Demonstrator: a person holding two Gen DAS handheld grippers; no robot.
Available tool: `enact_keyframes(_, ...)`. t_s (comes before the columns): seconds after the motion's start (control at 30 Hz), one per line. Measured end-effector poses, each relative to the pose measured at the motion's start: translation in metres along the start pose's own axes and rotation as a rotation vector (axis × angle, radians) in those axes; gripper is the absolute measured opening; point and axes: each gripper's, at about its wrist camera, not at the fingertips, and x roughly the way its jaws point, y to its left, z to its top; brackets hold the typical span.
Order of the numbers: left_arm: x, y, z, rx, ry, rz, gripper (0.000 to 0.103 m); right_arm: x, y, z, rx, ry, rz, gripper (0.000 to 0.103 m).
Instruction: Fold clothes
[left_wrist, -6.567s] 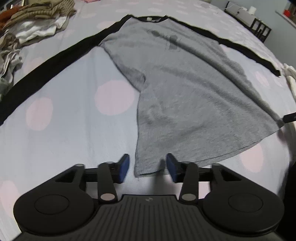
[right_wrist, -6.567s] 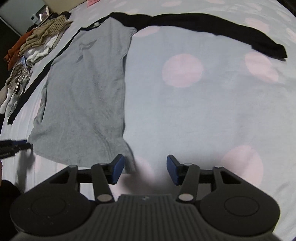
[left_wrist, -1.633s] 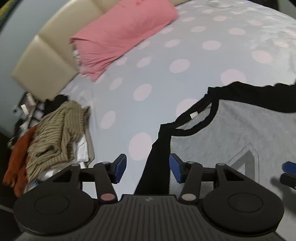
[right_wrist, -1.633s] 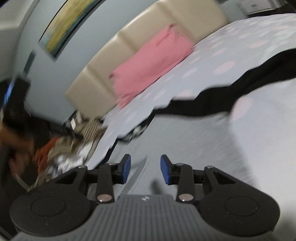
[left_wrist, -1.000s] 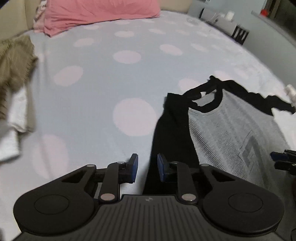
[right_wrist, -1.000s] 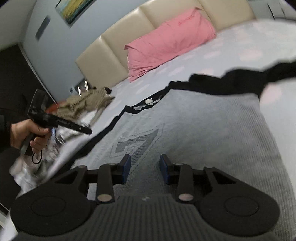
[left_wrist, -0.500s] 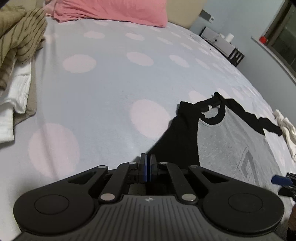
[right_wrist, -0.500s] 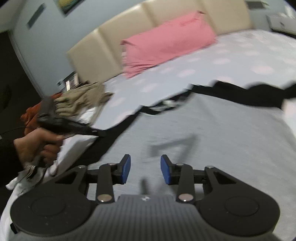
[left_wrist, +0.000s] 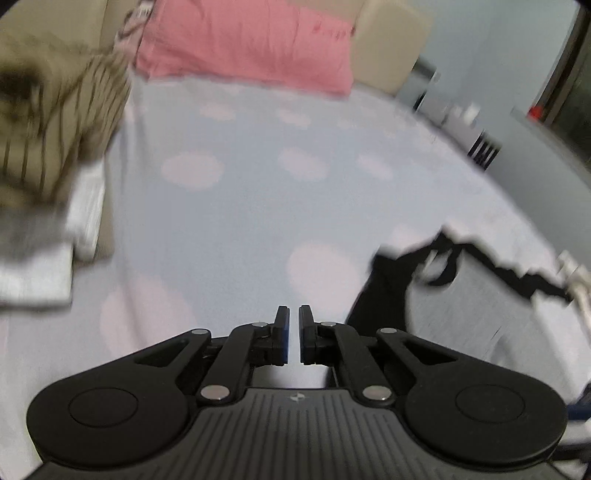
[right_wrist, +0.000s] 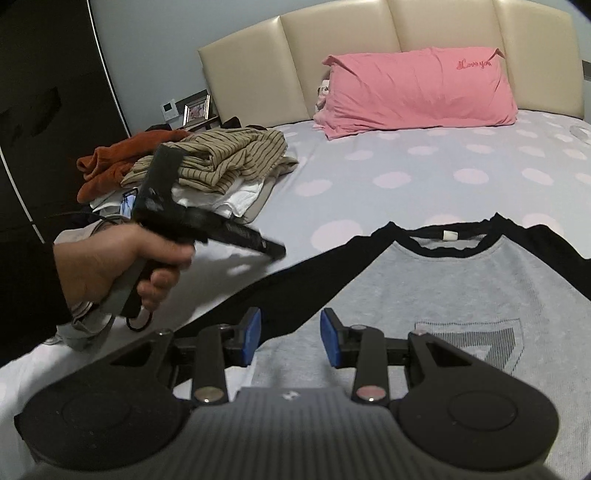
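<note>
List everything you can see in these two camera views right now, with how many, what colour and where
shirt: one, grey with black sleeves and collar, spread flat on the bed in front of the right gripper
pillow: one, pink, against the headboard
headboard: one, cream, padded, at the far end of the bed
bed sheet: one, pale blue with pink dots, covering the bed
clothes pile: one heap, striped tan, orange and white, on the left edge of the bed
picture frame: one, beside the headboard
left gripper: one, black with blue fingers, nearly closed with a narrow gap, empty, over the sheet
right gripper: one, fingers open, empty, over the shirt
left hand: one, gripping the left gripper's handle
</note>
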Motion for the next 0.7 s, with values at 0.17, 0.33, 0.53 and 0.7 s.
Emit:
enact_keyframes(0.17,0.023,-0.023,0.021,0.041,0.013,-0.039,0.026,-0.007,-0.012,-0.001,0.035,-0.001,-0.05,0.04)
enact_keyframes(0.33,0.046,-0.045,0.042,0.082,0.025,-0.077,0.026,-0.024,-0.031,0.002,0.046,-0.004,-0.071,0.04)
enact_keyframes(0.53,0.05,-0.056,0.057,0.099,-0.039,-0.089,0.026,-0.045,-0.053,0.005,0.059,-0.007,-0.095,0.04)
enact_keyframes(0.7,0.049,-0.063,0.068,0.11,-0.101,-0.095,0.002,-0.05,-0.071,-0.003,0.093,0.017,-0.109,0.04)
